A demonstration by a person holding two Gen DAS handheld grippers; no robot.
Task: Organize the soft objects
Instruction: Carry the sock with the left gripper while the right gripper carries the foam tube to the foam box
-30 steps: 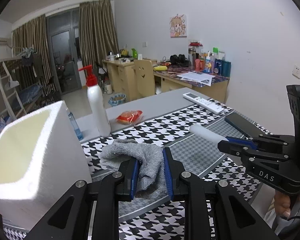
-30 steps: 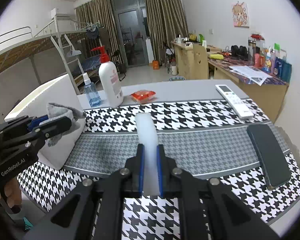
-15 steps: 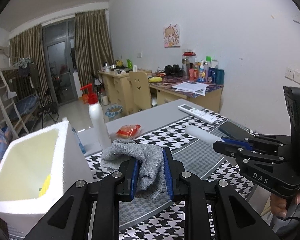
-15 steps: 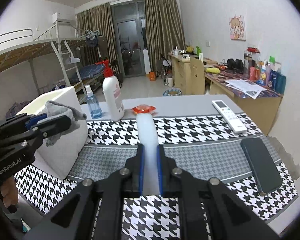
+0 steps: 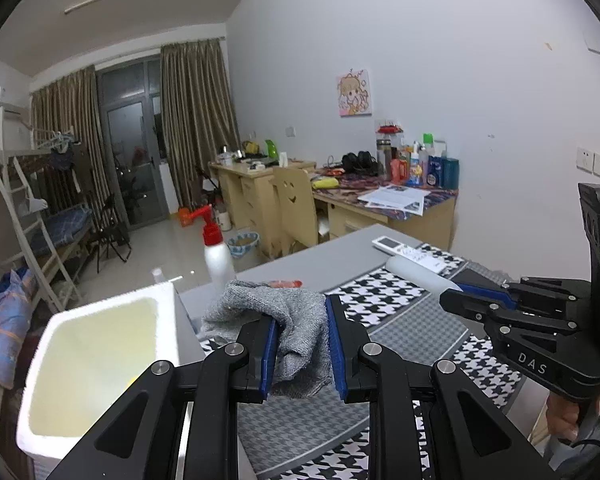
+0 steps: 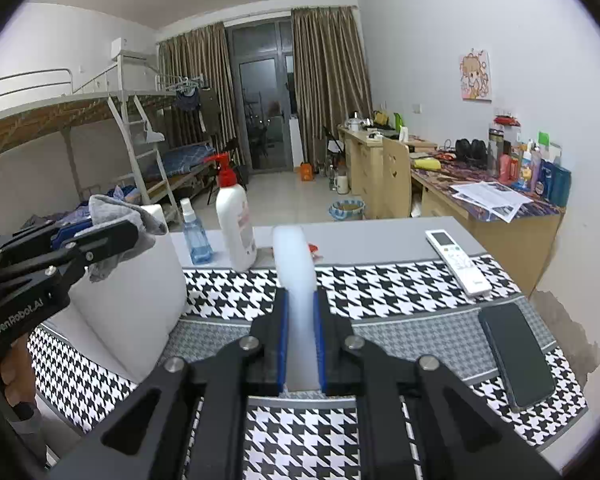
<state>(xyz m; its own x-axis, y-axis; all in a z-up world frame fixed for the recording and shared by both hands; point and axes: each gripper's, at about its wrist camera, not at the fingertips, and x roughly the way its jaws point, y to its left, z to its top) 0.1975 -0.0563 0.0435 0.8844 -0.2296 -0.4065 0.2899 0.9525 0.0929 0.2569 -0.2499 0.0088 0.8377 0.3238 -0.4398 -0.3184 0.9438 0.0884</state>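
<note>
My left gripper (image 5: 300,352) is shut on a grey knitted cloth (image 5: 288,328) and holds it in the air, above and just right of the white foam box (image 5: 100,364). The box is open at the top, with something yellow low inside. My right gripper (image 6: 300,344) is shut on a white foam piece (image 6: 296,280) that sticks out forward over the houndstooth table mat (image 6: 380,284). The right gripper also shows in the left wrist view (image 5: 476,304), and the left gripper with the cloth (image 6: 112,216) shows in the right wrist view over the box (image 6: 132,304).
On the table stand a white pump bottle with a red top (image 6: 234,220) and a small blue spray bottle (image 6: 194,236). A red packet (image 5: 286,283) lies behind the cloth. A white remote (image 6: 458,260) and a dark phone (image 6: 516,356) lie at the right.
Both grippers have risen, each keeping its hold. The left gripper with the cloth now stands higher over the box's right side, and more of the box's inside shows.
</note>
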